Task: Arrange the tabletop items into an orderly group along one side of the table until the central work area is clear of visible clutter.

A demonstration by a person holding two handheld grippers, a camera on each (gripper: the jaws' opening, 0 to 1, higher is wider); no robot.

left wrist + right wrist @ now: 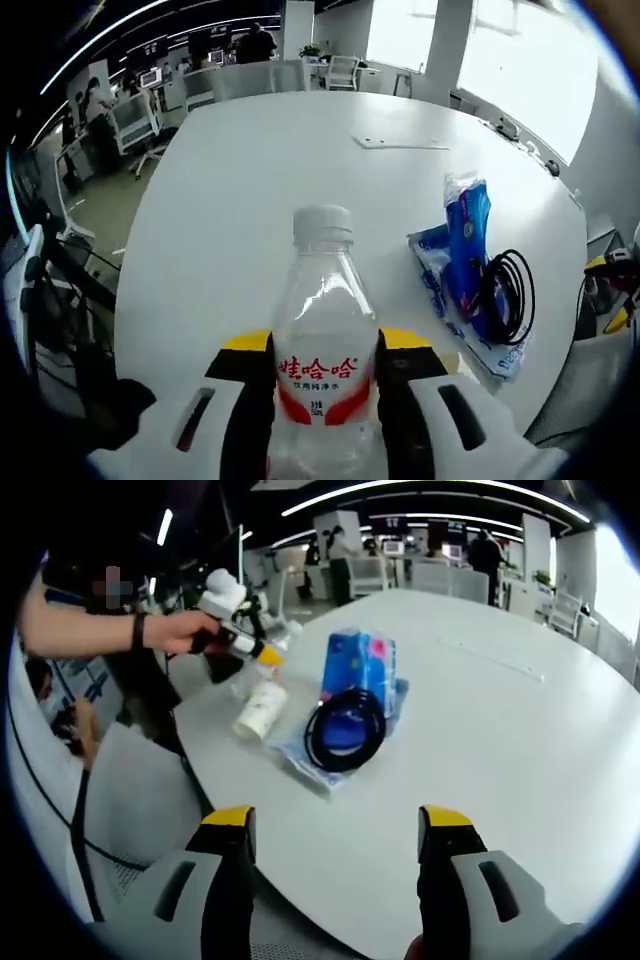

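My left gripper [325,342] is shut on a clear water bottle [322,330] with a white cap and a red label, which stands upright between the yellow-tipped jaws. To its right on the white table [250,190] lies a blue packet [465,250] on a clear bag, with a coiled black cable [508,290] on top. In the right gripper view my right gripper [340,820] hangs open over the table's near edge, nothing between its jaws. Beyond it lie the blue packet [358,665] and black cable [345,730]. A hand holds the left gripper [235,630] with the bottle [260,708] at the table's left edge.
A thin flat white strip [405,145] lies further along the table. Office chairs [135,120], desks and people stand beyond the table. The table's rounded edge [215,800] runs close under my right gripper.
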